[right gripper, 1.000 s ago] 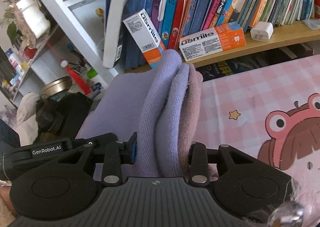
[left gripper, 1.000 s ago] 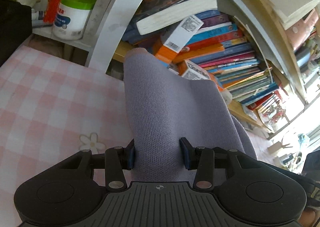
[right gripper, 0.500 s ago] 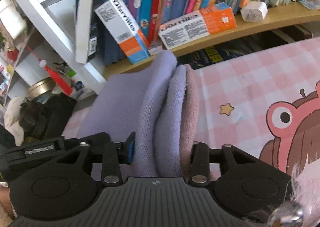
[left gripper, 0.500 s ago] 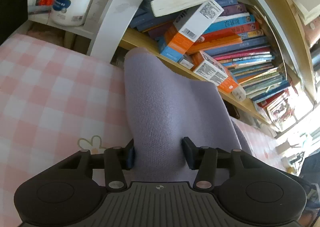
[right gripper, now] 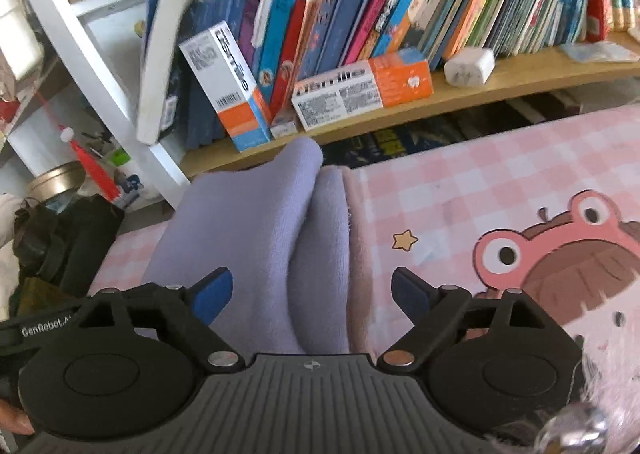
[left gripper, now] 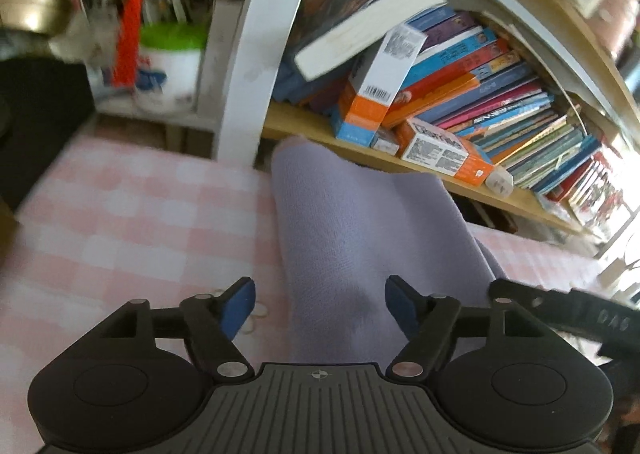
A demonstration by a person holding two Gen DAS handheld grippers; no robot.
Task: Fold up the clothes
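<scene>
A lilac knitted garment (left gripper: 360,230) lies folded on the pink checked cloth (left gripper: 132,221), running away from me toward the bookshelf. In the left wrist view my left gripper (left gripper: 322,304) straddles its near end, its jaws opening, and both blue pads stand clear of the fabric. In the right wrist view the garment (right gripper: 264,238) shows as several stacked folds with a pinkish layer on the right. My right gripper (right gripper: 310,294) also has its jaws opening around that end, with gaps between pads and cloth. The right gripper's black arm shows at the lower right of the left wrist view.
A wooden shelf (right gripper: 500,89) packed with books and orange-and-white boxes (right gripper: 362,87) runs right behind the garment. A white upright (left gripper: 256,53) divides it from a cluttered shelf with a green-lidded tub (left gripper: 168,69). A black bag (right gripper: 68,250) lies left. A pink frog print (right gripper: 560,270) covers the cloth at right.
Both grippers went from shut on the lilac garment to open, letting its end go. The garment settled flat on the cloth. Both views are blurred by a small shift.
</scene>
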